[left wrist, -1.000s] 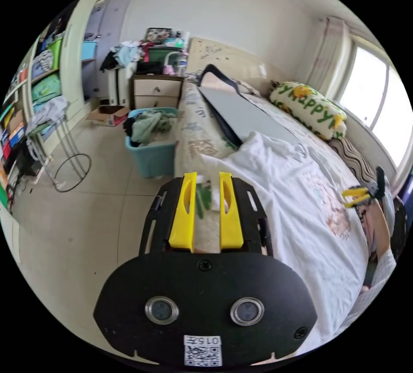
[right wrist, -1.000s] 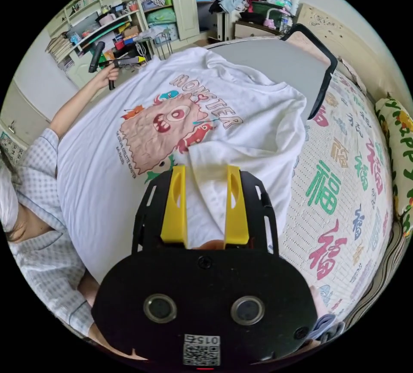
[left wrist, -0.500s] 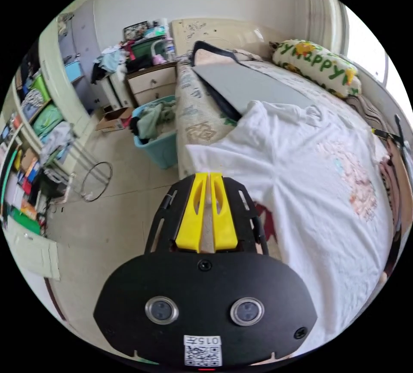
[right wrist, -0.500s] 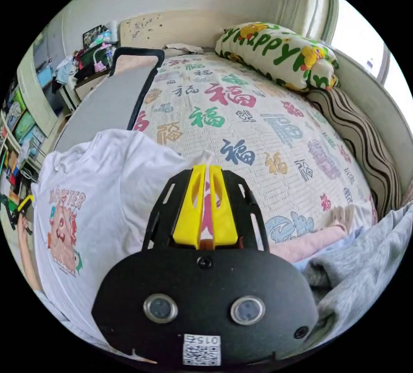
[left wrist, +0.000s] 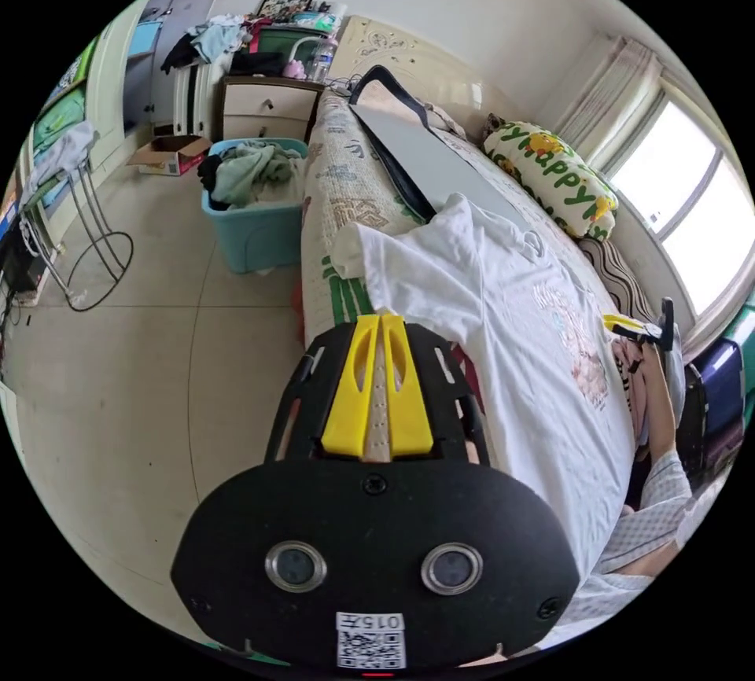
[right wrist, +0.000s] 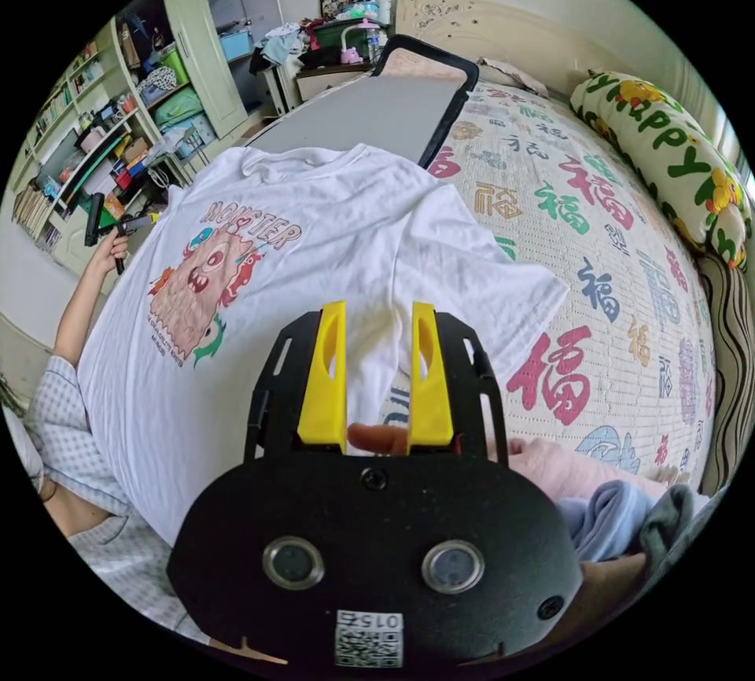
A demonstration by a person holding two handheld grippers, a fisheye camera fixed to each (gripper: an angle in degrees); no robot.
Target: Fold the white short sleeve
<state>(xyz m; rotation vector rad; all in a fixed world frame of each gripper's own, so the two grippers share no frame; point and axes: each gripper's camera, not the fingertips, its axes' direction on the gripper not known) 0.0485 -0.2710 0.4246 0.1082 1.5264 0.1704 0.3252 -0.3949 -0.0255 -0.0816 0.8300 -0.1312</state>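
The white short-sleeve shirt (right wrist: 314, 241) with a monster print lies face up and spread flat on the patterned bed cover (right wrist: 621, 296). My right gripper (right wrist: 375, 313) stands open just above the shirt's near side, by the outspread sleeve (right wrist: 503, 296); nothing is between its jaws. In the left gripper view the shirt (left wrist: 503, 335) runs along the bed's edge. My left gripper (left wrist: 381, 319) is shut, its tips at the shirt's side edge below the other sleeve (left wrist: 354, 248); no cloth shows between the jaws. A hand holds the right gripper (left wrist: 633, 329) at the shirt's far side.
A grey board with a black rim (right wrist: 370, 111) lies beyond the collar. A printed pillow (right wrist: 668, 138) sits at the headboard side. Folded clothes (right wrist: 598, 500) are piled near me. A teal bin of clothes (left wrist: 252, 217) and a nightstand (left wrist: 263, 107) stand on the floor beside the bed.
The left gripper went from open to shut and stays shut. The right gripper shut half a second ago and has opened again; the near sleeve now lies spread flat. Both cameras swung.
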